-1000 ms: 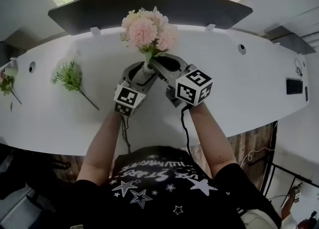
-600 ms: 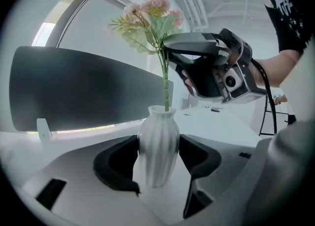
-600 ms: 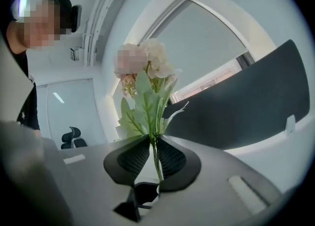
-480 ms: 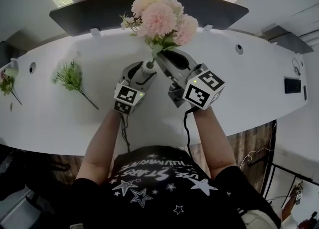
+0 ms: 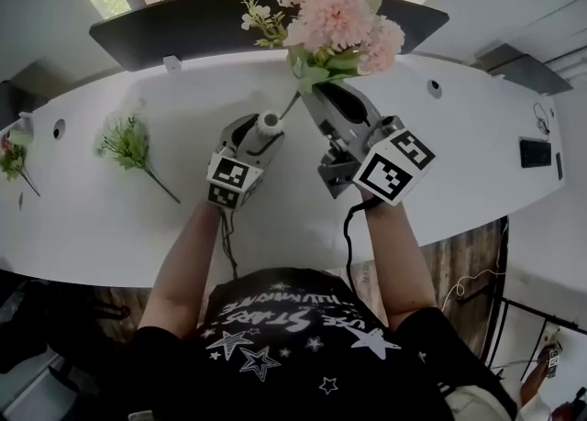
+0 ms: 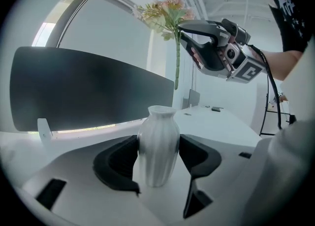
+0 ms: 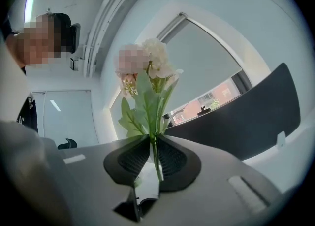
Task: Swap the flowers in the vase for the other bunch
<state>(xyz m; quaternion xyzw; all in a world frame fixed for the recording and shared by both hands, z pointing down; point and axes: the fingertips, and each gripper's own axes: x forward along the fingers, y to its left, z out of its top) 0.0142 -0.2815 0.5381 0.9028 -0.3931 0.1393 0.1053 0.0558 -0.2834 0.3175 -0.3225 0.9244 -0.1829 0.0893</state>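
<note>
Right gripper point(image 7: 152, 153) pinches the stem of the pink bunch point(image 5: 335, 16), clear above the vase point(image 6: 158, 144); left gripper point(image 5: 266, 126) clasps the vase, jaws wide.

White lettering ran across the chest of the person's black T-shirt point(image 5: 293, 314), at six o'clock in the head view. It lay upside down among printed white stars. One word seemed to read "STARS"; the rest was too warped to read. The left cube point(image 5: 231, 181) at nine o'clock and the right cube point(image 5: 394, 165) at three o'clock bore black-and-white square patterns, without letters or numbers.
</note>
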